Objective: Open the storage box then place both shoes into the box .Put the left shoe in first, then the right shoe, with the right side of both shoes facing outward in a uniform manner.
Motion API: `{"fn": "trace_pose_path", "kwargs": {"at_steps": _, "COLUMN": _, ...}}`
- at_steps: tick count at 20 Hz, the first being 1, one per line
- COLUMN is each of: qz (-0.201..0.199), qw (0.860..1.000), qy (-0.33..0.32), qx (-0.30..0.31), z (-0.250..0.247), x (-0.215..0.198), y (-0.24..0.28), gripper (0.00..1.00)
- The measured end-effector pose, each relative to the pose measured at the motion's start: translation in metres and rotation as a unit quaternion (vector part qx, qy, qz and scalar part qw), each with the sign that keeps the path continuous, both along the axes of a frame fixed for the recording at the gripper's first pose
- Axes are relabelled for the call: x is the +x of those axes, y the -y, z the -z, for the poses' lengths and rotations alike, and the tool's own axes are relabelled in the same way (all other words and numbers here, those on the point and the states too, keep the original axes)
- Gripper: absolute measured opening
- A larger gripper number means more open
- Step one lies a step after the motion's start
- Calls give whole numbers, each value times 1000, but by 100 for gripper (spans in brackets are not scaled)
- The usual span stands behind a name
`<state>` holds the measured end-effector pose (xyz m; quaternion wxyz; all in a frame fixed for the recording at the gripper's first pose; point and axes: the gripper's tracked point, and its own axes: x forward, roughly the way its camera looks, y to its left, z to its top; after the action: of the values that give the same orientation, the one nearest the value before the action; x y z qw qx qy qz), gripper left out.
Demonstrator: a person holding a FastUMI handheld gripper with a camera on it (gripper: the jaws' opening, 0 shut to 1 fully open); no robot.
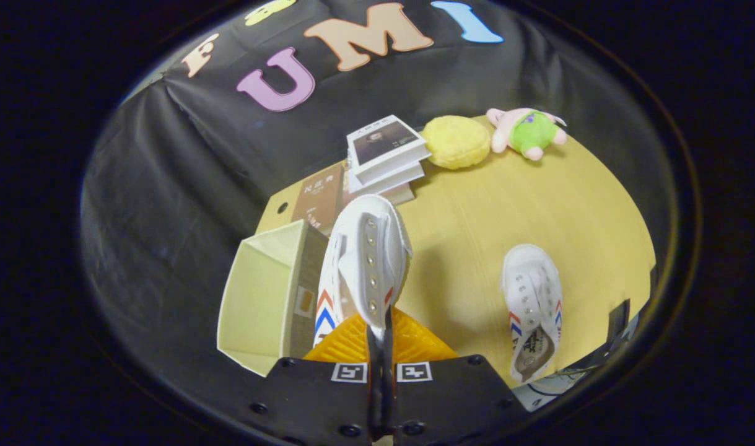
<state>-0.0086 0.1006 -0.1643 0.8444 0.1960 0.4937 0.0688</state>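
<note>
One white sneaker (368,260) is pinched at its tongue by the clenched gripper (380,347) and held up right beside the open storage box (259,303), probably so it can be dropped in. The other sneaker (532,310) is left on the desk (476,210), well apart.

Held shoe (368,260): white upper, row of silver eyelets, red and blue chevron stripes low on the side; pinched between the closed fingers of the gripper (380,337).
Second shoe (532,303) on table: white, same red and blue chevrons at both sides, pale printed insole.
Storage box (262,303): pale cream-yellow inside, brown cardboard-toned wall facing the held shoe.
Table (507,204): light yellow wood grain.
Stack of books (386,155): white edges, dark grey cover picture.
Flat book (318,195): brown cover.
Round cushion (456,142): yellow, bumpy texture.
Plush toy (526,131): pink body, green garment.
</note>
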Motion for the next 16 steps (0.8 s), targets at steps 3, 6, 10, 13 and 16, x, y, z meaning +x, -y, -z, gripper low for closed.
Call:
{"fn": "trace_pose_path", "kwargs": {"at_steps": 3, "qz": -21, "qw": 1000, "qy": 11, "qx": 14, "z": -26, "x": 8, "y": -27, "gripper": 3}}
{"fn": "trace_pose_path", "kwargs": {"at_steps": 6, "qz": -33, "qw": 999, "qy": 25, "qx": 29, "z": -42, "x": 17, "y": -61, "gripper": 3}}
{"fn": "trace_pose_path", "kwargs": {"at_steps": 10, "qz": -53, "qw": 997, "qy": 18, "qx": 47, "z": -42, "x": 24, "y": -113, "gripper": 3}}
{"fn": "trace_pose_path", "kwargs": {"at_steps": 13, "qz": -70, "qw": 997, "qy": 9, "qx": 44, "z": -27, "x": 22, "y": -150, "gripper": 3}}
{"fn": "trace_pose_path", "kwargs": {"at_steps": 16, "qz": -84, "qw": 996, "qy": -7, "qx": 39, "z": -7, "x": 20, "y": -182, "gripper": 3}}
